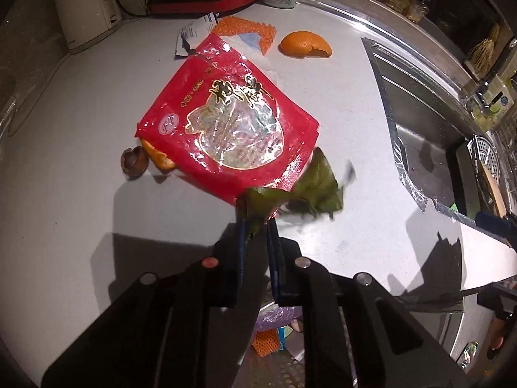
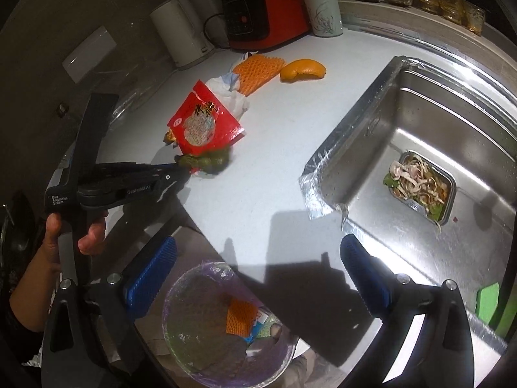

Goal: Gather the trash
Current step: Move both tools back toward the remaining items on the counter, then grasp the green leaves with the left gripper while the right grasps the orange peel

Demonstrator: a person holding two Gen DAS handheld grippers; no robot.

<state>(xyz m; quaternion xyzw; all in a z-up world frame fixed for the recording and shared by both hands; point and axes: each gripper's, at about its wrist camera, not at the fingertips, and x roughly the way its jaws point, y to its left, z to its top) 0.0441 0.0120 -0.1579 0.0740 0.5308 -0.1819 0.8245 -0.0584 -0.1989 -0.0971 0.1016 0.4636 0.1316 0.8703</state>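
Observation:
My left gripper point(image 1: 255, 226) is shut on a green leaf point(image 1: 310, 187), held just above the white counter point(image 1: 80, 194) at the near corner of a red snack bag point(image 1: 226, 123); the right wrist view also shows this gripper point(image 2: 181, 169) and the leaf point(image 2: 210, 161). An orange peel point(image 1: 305, 45), orange foam netting point(image 1: 245, 29), a paper scrap point(image 1: 194, 34), a nut shell point(image 1: 134, 161) and a second peel point(image 1: 158, 158) lie around the bag. My right gripper point(image 2: 258, 258) is open and empty above a bin with a clear liner point(image 2: 200, 323) holding trash.
A steel sink point(image 2: 420, 148) with a strainer of food scraps point(image 2: 420, 184) is at the right. A white kettle point(image 2: 181, 32), a red cooker point(image 2: 265, 13) and a cup point(image 2: 323, 11) stand along the back wall.

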